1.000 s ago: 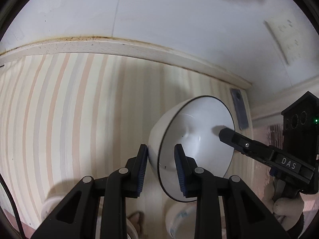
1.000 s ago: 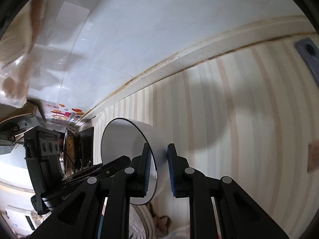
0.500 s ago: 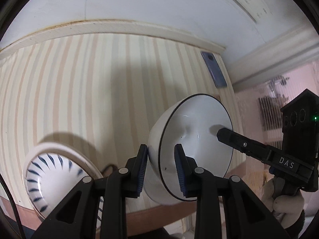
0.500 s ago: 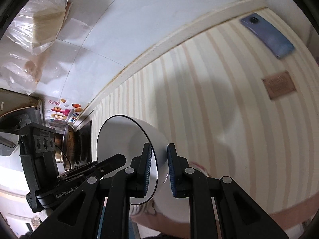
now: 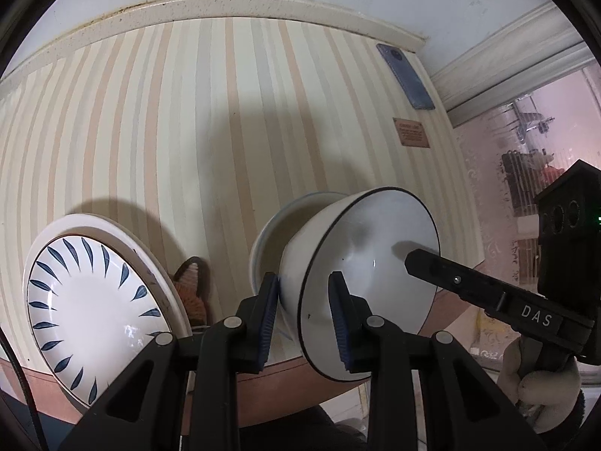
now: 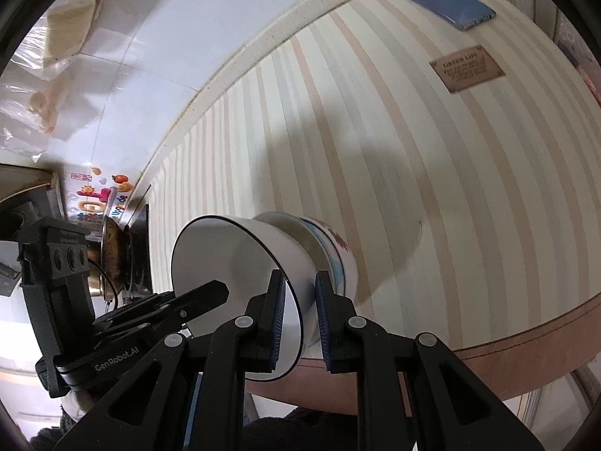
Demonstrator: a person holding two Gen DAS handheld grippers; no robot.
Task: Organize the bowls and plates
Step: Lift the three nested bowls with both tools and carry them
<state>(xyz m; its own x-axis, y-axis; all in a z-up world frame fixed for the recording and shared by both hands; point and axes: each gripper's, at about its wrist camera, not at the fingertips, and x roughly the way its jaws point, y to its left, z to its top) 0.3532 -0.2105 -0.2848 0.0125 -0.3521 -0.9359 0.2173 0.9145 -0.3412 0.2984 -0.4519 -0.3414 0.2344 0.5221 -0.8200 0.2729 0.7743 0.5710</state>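
At the bottom centre of each wrist view, a pair of tongs is clenching the rim of the same white bowl (image 5: 360,270). The left tongs (image 5: 306,314) are pinching the near edge with one blue pad (image 5: 271,315) outside the wall and one inside; the right tongs (image 6: 298,319) are doing likewise on the opposite edge, showing as the black finger entering from the right of the left view.

The bowl is lying directly ahead of both tongs, its black-rimmed mouth turned toward the cameras and its foot pointing away at the bench (image 5: 188,120). Just beyond its foot, the patterned bowl (image 6: 334,251) is sitting on the striped cloth, and the white bowl's base appears to be entering it; whether the two are touching I cannot tell. The coming move likely turns on keeping those two axes lined up while pushing forward, neither hand being clearly nearer.

In the lower left of the left view, a blue-leaf plate (image 5: 94,308) is resting on the bench, with an orange knitted piece (image 5: 193,289) between it and the bowls. Farther off, toward the upper right, a brown label (image 6: 467,67) and a blue phone (image 6: 443,0) are lying near the bench's far edge.
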